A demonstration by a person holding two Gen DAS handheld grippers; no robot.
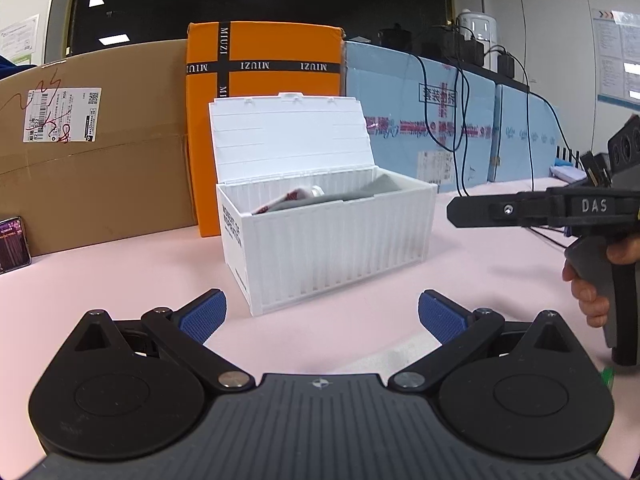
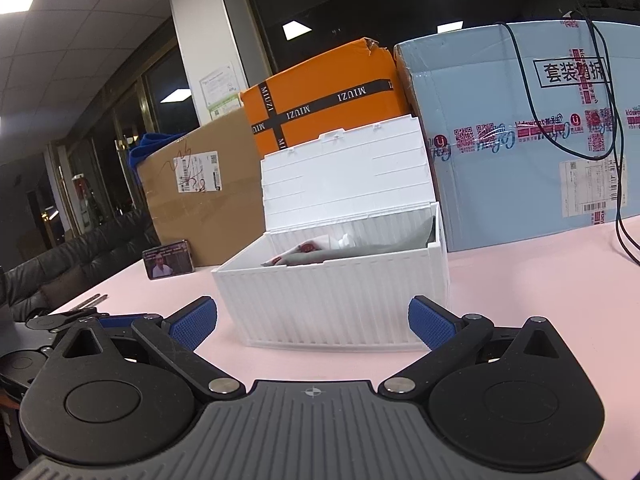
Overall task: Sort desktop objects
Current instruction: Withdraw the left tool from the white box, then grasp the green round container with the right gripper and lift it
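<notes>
At the far left of my left-wrist view a dark smartphone (image 1: 14, 244) with a lit screen leans against the big brown cardboard carton (image 1: 100, 152) that carries a white shipping label. To the right of the carton stands the orange box with black MIUZI ribbon bands (image 1: 264, 60), and in front of it, on the pale pink worktop (image 1: 120, 276), sits the white ribbed plastic container-shaped box (image 1: 332, 248). Its hinged lid (image 1: 292, 136) is raised and leans back toward the orange box. Inside I see a grey folded item (image 1: 360, 192) and a white and red packet (image 1: 288, 200), lying against each other; I cannot make out exactly what either is. Right of the orange box runs the light blue cardboard panel with red printed tape (image 1: 420, 120), with black cables (image 1: 460, 120) hanging over it.

My left claw (image 1: 322, 316) hovers just short of the white box, its blue-padded fingers (image 1: 202, 314) spread wide with nothing between them. My right claw (image 2: 312, 320) is likewise spread and empty, also low over the worktop and close to the box's long front wall. In the left-wrist view it shows side-on at the right edge, with my hand (image 1: 592, 280) round its grey grip.
</notes>
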